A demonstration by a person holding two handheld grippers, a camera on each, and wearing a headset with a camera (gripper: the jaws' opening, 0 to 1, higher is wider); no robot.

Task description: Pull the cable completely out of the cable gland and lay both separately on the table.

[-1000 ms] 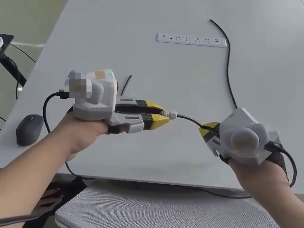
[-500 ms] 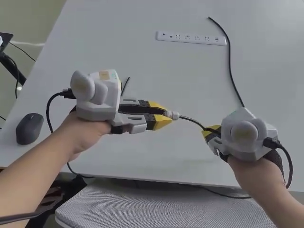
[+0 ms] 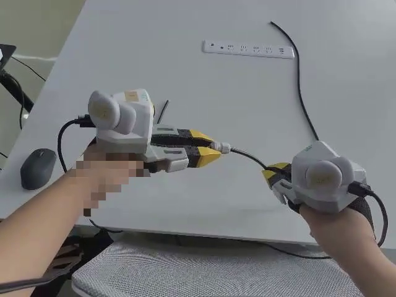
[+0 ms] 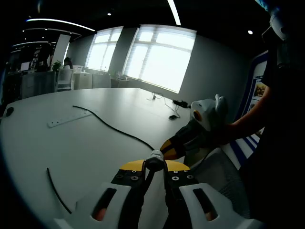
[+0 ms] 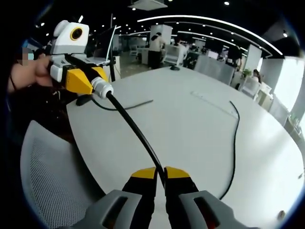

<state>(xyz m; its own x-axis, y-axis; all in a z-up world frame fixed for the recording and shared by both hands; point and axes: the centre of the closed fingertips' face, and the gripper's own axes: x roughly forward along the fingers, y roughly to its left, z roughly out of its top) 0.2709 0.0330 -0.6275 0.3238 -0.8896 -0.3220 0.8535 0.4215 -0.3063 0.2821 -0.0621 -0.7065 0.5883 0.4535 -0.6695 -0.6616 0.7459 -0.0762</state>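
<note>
- The left gripper (image 3: 209, 152), jaws closed on the white cable gland (image 3: 223, 148), has barely shifted above the table's (image 3: 185, 74) near edge.
- The right gripper (image 3: 274, 174), clamped on the black cable (image 3: 247, 157), has eased slightly rightward. The cable is still threaded through, so the pull has likely barely begun.

There are two hand-held grippers with white bodies and yellow-tipped jaws, the left gripper (image 3: 216, 150) and the right gripper (image 3: 268, 172), with one small white plastic cable gland (image 3: 224, 148) and one thin black cable (image 3: 247, 157) between them. The single white table (image 3: 185, 68) carries one long white power strip (image 3: 249, 49), one long black cord (image 3: 301, 80), one short black wire piece (image 3: 163, 111) and one dark grey computer mouse (image 3: 38, 168). One grey mesh chair seat (image 3: 216, 272) sits at the table's near edge.
</note>
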